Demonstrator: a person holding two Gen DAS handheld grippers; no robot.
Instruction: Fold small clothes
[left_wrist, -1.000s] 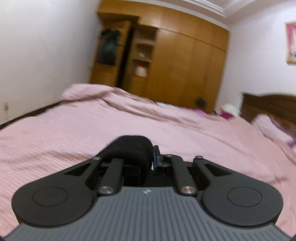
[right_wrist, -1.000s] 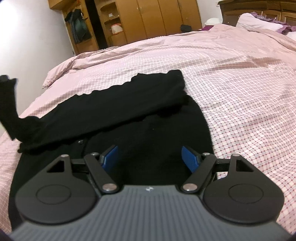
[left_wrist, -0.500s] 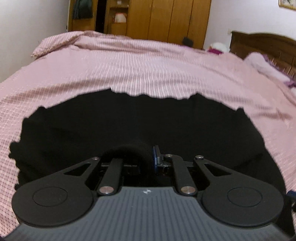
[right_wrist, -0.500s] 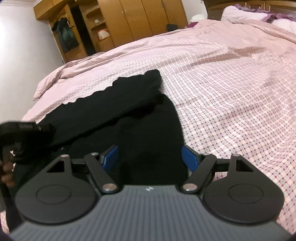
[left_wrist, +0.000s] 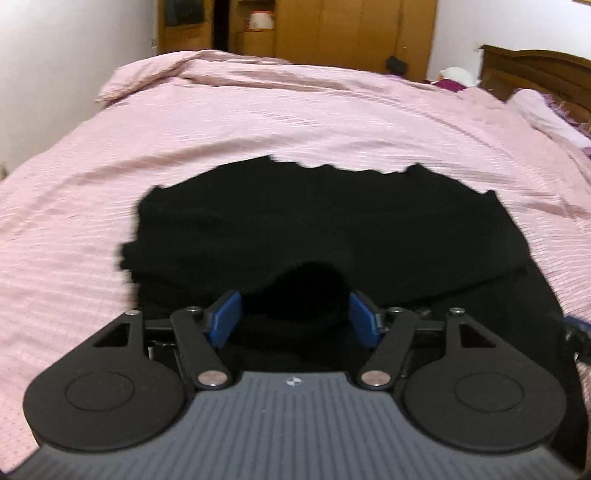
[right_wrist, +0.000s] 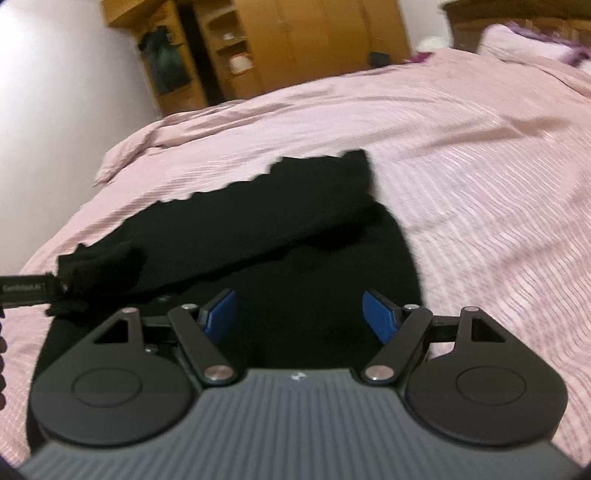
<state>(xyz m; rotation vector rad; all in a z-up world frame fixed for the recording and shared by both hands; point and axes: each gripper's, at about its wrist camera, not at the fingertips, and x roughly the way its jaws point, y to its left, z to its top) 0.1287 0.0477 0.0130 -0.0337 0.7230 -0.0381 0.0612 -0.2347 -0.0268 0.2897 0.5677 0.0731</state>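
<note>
Both jaws wide, gripping nothing, left gripper (left_wrist: 293, 319) and right gripper (right_wrist: 299, 314) over black scallop-edged knit garment (left_wrist: 332, 229); unpinned fold could spring back

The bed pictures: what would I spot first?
A big black garment lies spread on the pink bedcover, its far part folded over with a wavy edge. Both blue-padded tongs, left and right, are open right over it. Behind the bed stands a wooden wardrobe.
</note>
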